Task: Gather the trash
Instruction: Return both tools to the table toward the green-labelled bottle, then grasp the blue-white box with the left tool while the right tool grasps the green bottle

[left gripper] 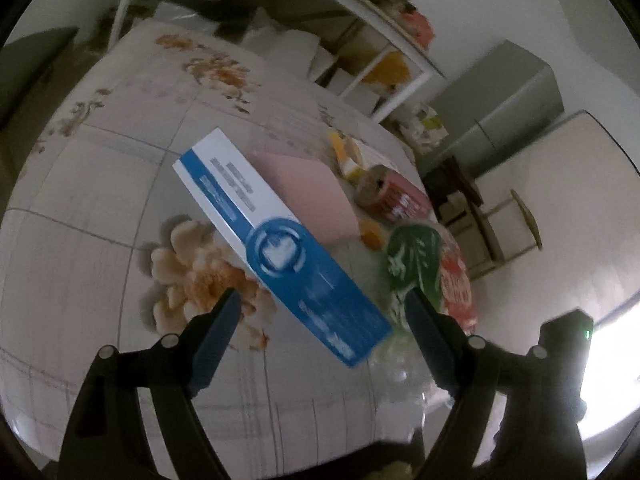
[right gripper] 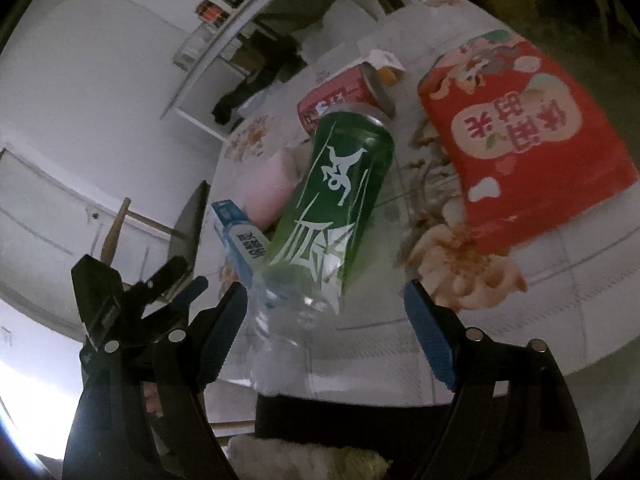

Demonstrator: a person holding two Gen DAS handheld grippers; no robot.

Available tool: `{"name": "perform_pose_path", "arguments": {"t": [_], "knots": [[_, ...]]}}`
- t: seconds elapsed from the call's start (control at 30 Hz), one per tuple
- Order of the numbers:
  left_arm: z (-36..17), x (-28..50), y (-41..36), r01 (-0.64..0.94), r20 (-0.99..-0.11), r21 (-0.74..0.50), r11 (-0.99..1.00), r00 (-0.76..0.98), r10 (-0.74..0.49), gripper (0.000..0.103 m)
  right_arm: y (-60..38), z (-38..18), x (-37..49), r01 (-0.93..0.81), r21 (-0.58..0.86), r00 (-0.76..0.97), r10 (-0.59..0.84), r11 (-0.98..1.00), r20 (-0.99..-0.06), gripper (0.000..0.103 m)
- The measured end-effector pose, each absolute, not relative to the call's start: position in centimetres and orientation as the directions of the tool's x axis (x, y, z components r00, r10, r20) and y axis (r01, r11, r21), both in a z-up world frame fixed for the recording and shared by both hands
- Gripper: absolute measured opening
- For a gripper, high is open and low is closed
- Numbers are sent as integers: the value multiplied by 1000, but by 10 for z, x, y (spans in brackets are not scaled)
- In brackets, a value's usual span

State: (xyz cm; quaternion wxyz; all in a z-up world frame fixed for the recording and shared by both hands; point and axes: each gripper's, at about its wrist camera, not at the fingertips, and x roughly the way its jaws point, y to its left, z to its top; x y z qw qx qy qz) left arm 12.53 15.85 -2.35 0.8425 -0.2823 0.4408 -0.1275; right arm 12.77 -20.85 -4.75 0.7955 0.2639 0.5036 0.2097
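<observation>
A long blue and white box (left gripper: 276, 240) lies on the flowered tablecloth (left gripper: 120, 160). My left gripper (left gripper: 322, 312) is open, with the box's near end between its fingers. A clear plastic bottle with a green label (right gripper: 332, 204) lies in front of my right gripper (right gripper: 326, 300), which is open around the bottle's clear end. The bottle also shows in the left wrist view (left gripper: 412, 264). A red can (right gripper: 340, 100), a red packet (right gripper: 520, 132) and a pink pad (left gripper: 312, 196) lie nearby.
A small orange and white carton (left gripper: 348, 156) lies beyond the can (left gripper: 392, 196). A white shelf unit (left gripper: 360, 40) stands behind the table. A grey fridge (left gripper: 508, 104) and a wooden chair (left gripper: 504, 220) stand to the right. The left gripper's body (right gripper: 132, 300) shows beside my right gripper.
</observation>
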Motion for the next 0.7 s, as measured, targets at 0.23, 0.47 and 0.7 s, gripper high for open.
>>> {"name": "perform_pose_path", "arguments": {"t": [0.23, 0.47, 0.7], "knots": [[-41, 157, 161, -152, -696, -616, 773, 564, -444, 81, -198, -55, 144, -5, 640, 397, 588, 769, -704, 79], [-48, 168, 152, -174, -718, -591, 788, 559, -415, 81, -190, -64, 159, 36, 642, 386, 582, 766, -716, 79], [-53, 171, 145, -190, -739, -559, 807, 556, -380, 81, -184, -73, 167, 46, 656, 375, 596, 753, -710, 79]]}}
